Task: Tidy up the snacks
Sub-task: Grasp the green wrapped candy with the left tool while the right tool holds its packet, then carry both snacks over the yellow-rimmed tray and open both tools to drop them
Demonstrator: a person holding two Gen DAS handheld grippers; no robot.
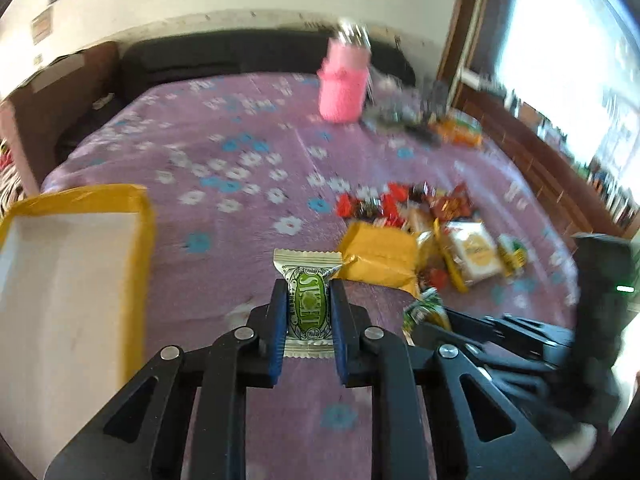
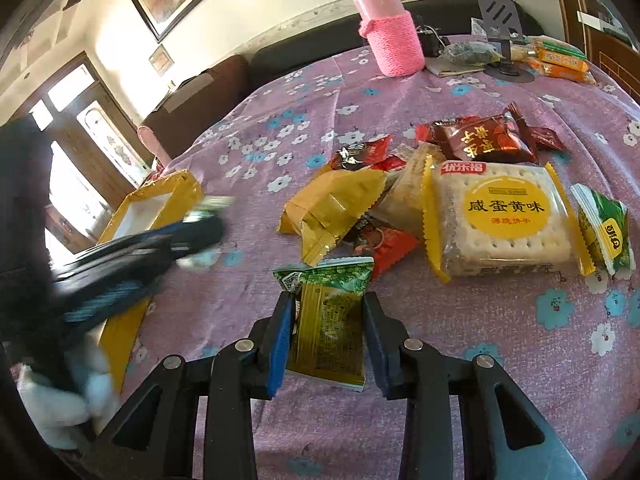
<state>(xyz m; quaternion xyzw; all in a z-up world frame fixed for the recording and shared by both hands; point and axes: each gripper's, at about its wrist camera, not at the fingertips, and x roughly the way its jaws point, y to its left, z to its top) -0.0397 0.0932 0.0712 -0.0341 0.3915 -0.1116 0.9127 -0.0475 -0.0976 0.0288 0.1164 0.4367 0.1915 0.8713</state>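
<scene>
My left gripper [image 1: 308, 289] is shut on a small white packet with a green label [image 1: 307, 307], held above the purple flowered tablecloth [image 1: 224, 208]. A white box with yellow taped edges [image 1: 80, 196] lies just to its left. My right gripper [image 2: 328, 297] is shut on a green and yellow snack packet [image 2: 328, 320], close in front of the snack pile [image 2: 440, 200]. That pile holds a large cracker pack [image 2: 504, 216], a gold bag [image 2: 332, 208] and red wrappers. In the right wrist view the left gripper [image 2: 200, 224] shows blurred beside the box [image 2: 176, 188].
A pink knitted bottle [image 2: 394, 36] stands at the table's far side, with a black stand [image 2: 504, 24] and orange packs [image 2: 560, 60] to its right. A dark sofa [image 2: 312, 44] runs behind the table. A gloved hand [image 2: 56, 400] shows at lower left.
</scene>
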